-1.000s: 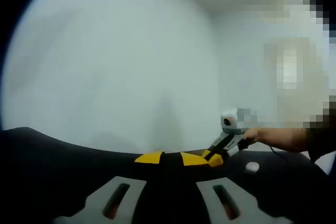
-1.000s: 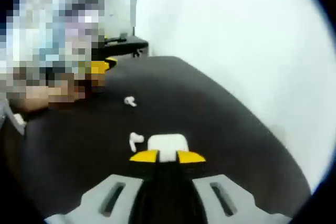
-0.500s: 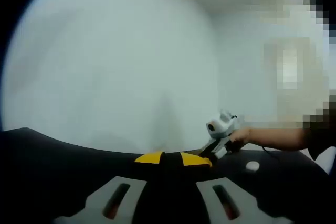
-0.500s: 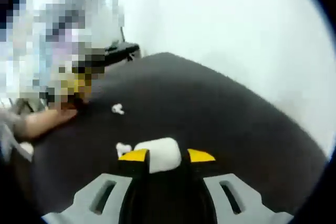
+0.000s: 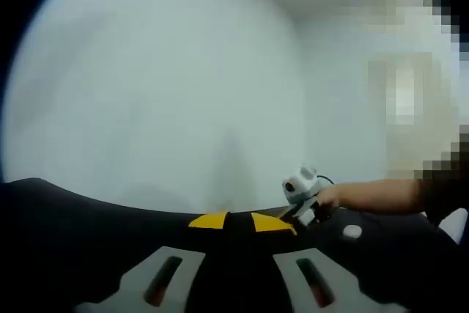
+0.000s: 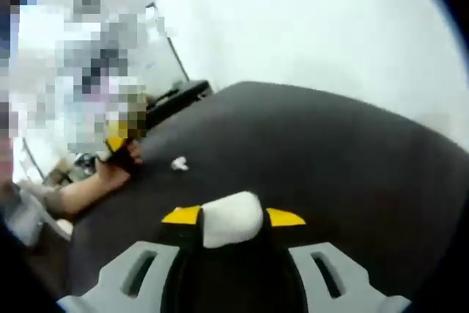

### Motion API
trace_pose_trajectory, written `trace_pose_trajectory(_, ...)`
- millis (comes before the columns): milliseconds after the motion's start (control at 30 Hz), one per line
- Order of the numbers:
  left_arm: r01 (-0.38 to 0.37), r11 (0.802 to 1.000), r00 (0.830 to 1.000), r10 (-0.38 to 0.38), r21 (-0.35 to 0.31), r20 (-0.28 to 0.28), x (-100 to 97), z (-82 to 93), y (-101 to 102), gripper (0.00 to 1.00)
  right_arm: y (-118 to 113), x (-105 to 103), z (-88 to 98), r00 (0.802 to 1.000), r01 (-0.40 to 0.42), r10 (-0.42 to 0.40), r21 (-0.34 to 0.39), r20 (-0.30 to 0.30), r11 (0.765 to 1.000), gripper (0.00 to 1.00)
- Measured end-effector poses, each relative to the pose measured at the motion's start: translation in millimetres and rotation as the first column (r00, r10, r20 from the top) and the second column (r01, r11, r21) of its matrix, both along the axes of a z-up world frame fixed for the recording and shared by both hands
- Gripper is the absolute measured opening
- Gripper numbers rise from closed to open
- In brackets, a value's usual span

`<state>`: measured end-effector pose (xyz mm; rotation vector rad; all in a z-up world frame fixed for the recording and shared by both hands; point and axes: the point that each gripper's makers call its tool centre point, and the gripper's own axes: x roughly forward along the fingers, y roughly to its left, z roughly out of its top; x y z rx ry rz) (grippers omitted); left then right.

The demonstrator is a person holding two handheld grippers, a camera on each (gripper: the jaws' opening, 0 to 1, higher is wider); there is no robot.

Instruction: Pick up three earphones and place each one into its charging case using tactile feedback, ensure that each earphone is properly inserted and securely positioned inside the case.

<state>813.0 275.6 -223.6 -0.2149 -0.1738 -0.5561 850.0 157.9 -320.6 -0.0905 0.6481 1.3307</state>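
Note:
In the right gripper view my right gripper (image 6: 233,218) is shut on a white charging case (image 6: 231,219), which sits between its yellow-tipped jaws over the black table (image 6: 330,159). A small white earphone (image 6: 178,163) lies on the table farther off to the left. Beyond it a hand holds my left gripper (image 6: 121,150). In the left gripper view my left gripper (image 5: 239,222) has its yellow tips close together with nothing between them. The right gripper (image 5: 302,210) comes in from the right, held by a hand (image 5: 366,196). A small white round piece (image 5: 352,232) lies on the table below that hand.
A pale wall stands behind the table's far edge in both views. In the right gripper view a second dark table (image 6: 179,91) stands at the back left. The black tabletop (image 5: 73,218) stretches to the left of my left gripper.
The right jaws spread and took the white case between them. That view swung, and the earphone beside the case left the picture. In the left gripper view the right gripper shifted left.

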Motion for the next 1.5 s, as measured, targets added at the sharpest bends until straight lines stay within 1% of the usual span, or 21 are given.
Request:
trace_pose_trajectory(100,-0.001,1.000,1.000,0.001,0.000,-0.001,-0.3,-0.3,0.5,0.08,0.3,-4.3,3.2,0.996,-0.017,0.020,-0.032,0.085,0.999,0.33)
trace_pose_trajectory(167,-0.002,1.000,1.000,0.002,0.000,-0.001,-0.8,-0.5,0.7,0.08,-1.1,-7.2,10.7,0.994,-0.002,0.006,-0.033,0.111,0.999,0.26)
trace_pose_trajectory(200,-0.002,1.000,1.000,0.002,0.000,-0.001,-1.0,-0.5,0.8,0.08,-5.2,1.9,12.4,0.991,0.003,0.003,-0.048,0.134,0.999,0.26)
trace_pose_trajectory(367,-0.004,1.000,1.000,0.004,0.002,-0.002,-2.4,-0.8,0.8,0.08,-20.4,6.3,20.1,0.952,-0.024,0.069,-0.155,0.298,0.988,0.25)
trace_pose_trajectory(533,-0.010,1.000,1.000,0.010,0.000,-0.003,-2.9,-0.7,2.1,0.08,-33.4,1.4,24.1,0.918,-0.069,0.155,-0.238,0.365,0.969,0.21)
trace_pose_trajectory(567,-0.009,1.000,1.000,0.009,0.001,-0.003,-2.8,-0.8,2.1,0.08,-32.3,-4.5,24.7,0.911,-0.103,0.186,-0.234,0.369,0.967,0.20)
trace_pose_trajectory(633,-0.010,1.000,1.000,0.010,0.002,-0.004,-2.9,-0.9,2.2,0.08,-34.4,-13.8,22.3,0.929,-0.113,0.185,-0.230,0.321,0.967,0.20)
trace_pose_trajectory(767,-0.013,1.000,1.000,0.013,0.001,-0.003,-3.2,-0.5,2.6,0.08,-41.2,-14.1,19.4,0.937,-0.107,0.183,-0.253,0.298,0.962,0.22)
trace_pose_trajectory(800,-0.013,1.000,1.000,0.013,0.001,-0.003,-3.2,-0.5,2.6,0.07,-42.2,-12.5,23.0,0.937,-0.092,0.166,-0.240,0.308,0.966,0.24)
trace_pose_trajectory(833,-0.013,1.000,1.000,0.013,0.002,-0.003,-3.0,-0.5,2.6,0.07,-40.9,-6.4,30.3,0.947,-0.061,0.118,-0.192,0.299,0.980,0.25)
trace_pose_trajectory(933,-0.012,1.000,1.000,0.012,0.006,-0.004,-2.5,-0.8,2.1,0.07,-39.0,7.3,43.6,0.979,0.029,-0.013,-0.074,0.206,0.997,0.28)
trace_pose_trajectory(1000,-0.011,1.000,1.000,0.011,0.005,-0.003,-2.3,-0.5,2.1,0.07,-37.5,7.2,28.7,0.994,0.030,-0.020,-0.101,0.106,0.994,0.31)
trace_pose_trajectory(1133,-0.010,1.000,1.000,0.010,0.007,-0.003,-1.6,-0.8,1.9,0.07,-30.6,12.0,2.8,0.997,0.075,-0.072,-0.174,0.020,0.982,0.37)
trace_pose_trajectory(1167,-0.010,1.000,1.000,0.010,0.008,-0.003,-1.4,-0.8,1.8,0.07,-21.7,11.8,5.1,0.994,0.091,-0.097,-0.121,-0.044,0.989,0.42)
trace_pose_trajectory(1200,-0.009,1.000,1.000,0.009,0.009,-0.004,-1.2,-1.0,1.7,0.07,-20.6,-1.7,-0.7,0.990,0.085,-0.100,-0.143,-0.097,0.986,0.42)
trace_pose_trajectory(1233,-0.010,1.000,1.000,0.010,0.009,-0.004,-1.3,-1.0,1.5,0.07,-19.0,2.4,2.3,0.993,0.086,-0.095,-0.127,-0.067,0.988,0.41)
trace_pose_trajectory(1300,-0.009,1.000,1.000,0.009,0.010,-0.004,-1.4,-1.0,1.3,0.07,-15.3,-6.4,-0.3,0.992,0.088,-0.100,-0.145,-0.076,0.985,0.38)
trace_pose_trajectory(1367,-0.008,1.000,1.000,0.008,0.009,-0.004,-1.5,-0.9,1.0,0.07,-14.7,-24.8,-2.8,0.996,0.046,-0.061,-0.187,-0.073,0.981,0.36)
trace_pose_trajectory(1400,-0.008,1.000,1.000,0.008,0.009,-0.004,-1.5,-0.8,0.9,0.07,-12.0,-37.4,-4.0,0.994,0.009,-0.029,-0.191,-0.105,0.982,0.35)
trace_pose_trajectory(1467,-0.007,1.000,1.000,0.007,0.009,-0.004,-1.6,-0.8,0.6,0.07,-11.3,-35.0,-6.4,1.000,-0.007,0.004,-0.237,-0.012,0.971,0.38)
trace_pose_trajectory(1500,-0.007,1.000,1.000,0.007,0.009,-0.004,-1.6,-0.8,0.4,0.07,-11.4,-38.0,-7.9,1.000,-0.009,0.009,-0.259,-0.003,0.966,0.39)
